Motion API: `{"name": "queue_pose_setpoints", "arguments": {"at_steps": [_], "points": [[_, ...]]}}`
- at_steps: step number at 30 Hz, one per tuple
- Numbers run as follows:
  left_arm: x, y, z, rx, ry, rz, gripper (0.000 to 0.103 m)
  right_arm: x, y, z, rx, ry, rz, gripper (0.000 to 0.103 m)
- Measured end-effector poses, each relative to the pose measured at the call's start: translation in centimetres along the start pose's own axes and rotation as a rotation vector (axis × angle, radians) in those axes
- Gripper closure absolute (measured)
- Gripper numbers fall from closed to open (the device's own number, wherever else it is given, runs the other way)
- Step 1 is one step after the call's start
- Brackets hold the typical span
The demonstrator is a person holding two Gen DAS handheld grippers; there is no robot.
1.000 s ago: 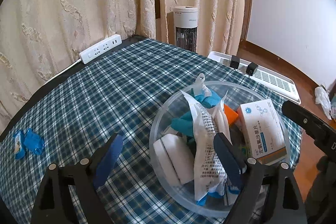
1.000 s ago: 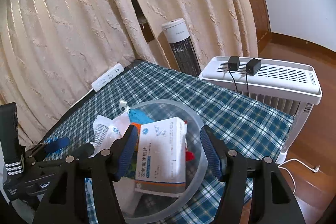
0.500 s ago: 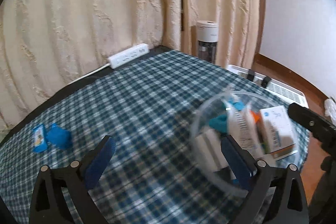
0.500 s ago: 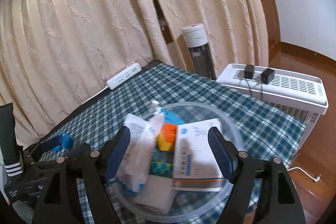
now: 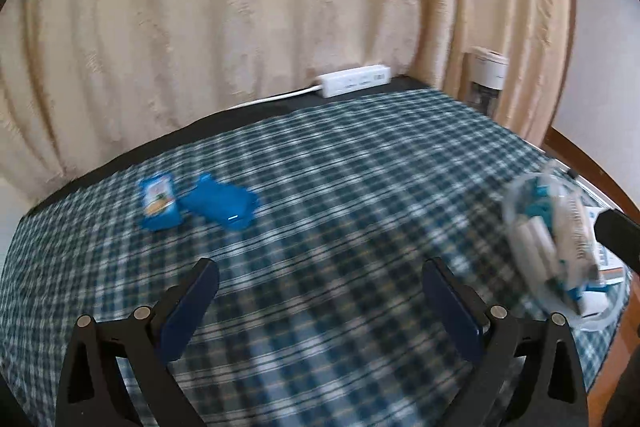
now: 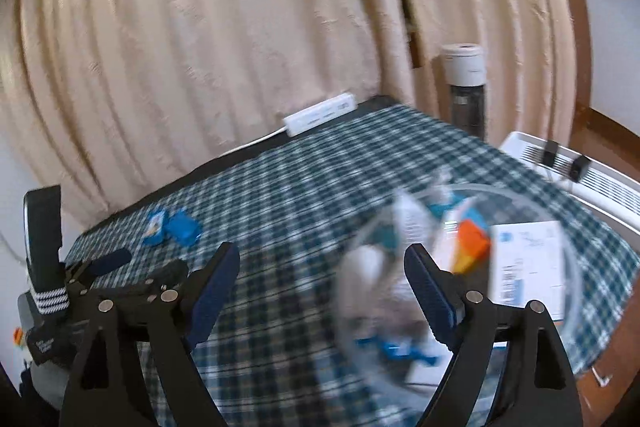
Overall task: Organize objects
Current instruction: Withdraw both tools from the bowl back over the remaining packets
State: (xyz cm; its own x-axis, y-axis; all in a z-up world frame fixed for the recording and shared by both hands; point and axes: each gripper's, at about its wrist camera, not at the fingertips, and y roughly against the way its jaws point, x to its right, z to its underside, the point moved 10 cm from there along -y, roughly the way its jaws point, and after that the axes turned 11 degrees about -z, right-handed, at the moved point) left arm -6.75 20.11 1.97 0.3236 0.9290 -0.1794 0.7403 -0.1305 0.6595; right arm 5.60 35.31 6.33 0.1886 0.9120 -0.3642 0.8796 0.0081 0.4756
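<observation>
Two blue items remain on the checked surface, and both hand-held grippers are empty.

The left hand-held gripper (image 5: 320, 291) has its jaws spread wide with only cloth between them. The jaws of the right hand-held gripper (image 6: 322, 277) are opening, and nothing is between them. The blue packet (image 5: 158, 201) and the blue pouch (image 5: 222, 205) lie touching each other near the far left corner of the surface (image 5: 360, 187). The clear bowl (image 6: 576, 291), already full of boxes and bags, stands at the near right edge. I think the pouch may slide on the cloth if a finger pushes it before the jaws close. The two items may also be taken together by mistake. The bowl stands so close to the edge that a knock could tip it off.
</observation>
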Motion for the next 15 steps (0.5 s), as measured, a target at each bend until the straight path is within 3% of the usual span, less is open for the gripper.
{"name": "queue_pose_setpoints", "arguments": {"at_steps": [15], "points": [[-11.1,-2.8,2.3,-0.070,0.127,-0.136,0.000,-8.0,-9.5,2.4,-0.213,0.120,-0.133,0.018]]}}
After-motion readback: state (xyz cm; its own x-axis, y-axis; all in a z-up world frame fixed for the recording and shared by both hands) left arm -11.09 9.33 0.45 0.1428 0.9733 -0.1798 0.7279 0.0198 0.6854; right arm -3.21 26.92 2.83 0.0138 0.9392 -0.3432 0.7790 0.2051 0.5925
